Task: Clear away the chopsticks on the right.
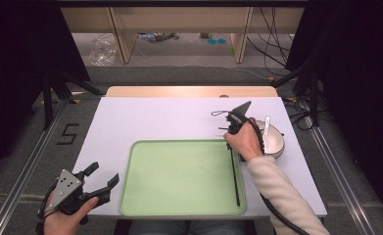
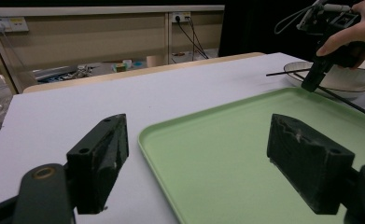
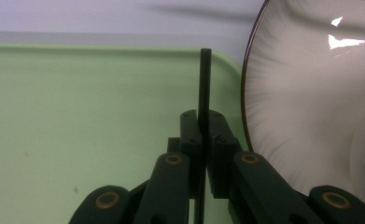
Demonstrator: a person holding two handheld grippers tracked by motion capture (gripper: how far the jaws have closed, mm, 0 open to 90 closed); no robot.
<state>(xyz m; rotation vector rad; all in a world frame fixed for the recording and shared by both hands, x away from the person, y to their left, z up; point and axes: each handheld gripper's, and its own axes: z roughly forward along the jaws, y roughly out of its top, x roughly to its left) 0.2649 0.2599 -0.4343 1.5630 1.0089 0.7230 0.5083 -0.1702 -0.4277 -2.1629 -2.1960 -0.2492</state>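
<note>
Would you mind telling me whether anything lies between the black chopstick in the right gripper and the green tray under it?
Nothing visible does. The right gripper is shut on the black chopstick, which slants over the tray's right side. The green tray is bare there; the white bowl sits outside the tray's right edge.

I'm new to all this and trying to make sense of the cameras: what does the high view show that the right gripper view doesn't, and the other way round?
The high view takes in the whole white table, the left gripper with its jaws apart near the tray's corner, the person's sleeve, and a white spoon in the bowl. The right gripper view shows up close that the right gripper is clamped on a thin black stick. Both show the green tray, the bowl beside it, and the stick.
</note>
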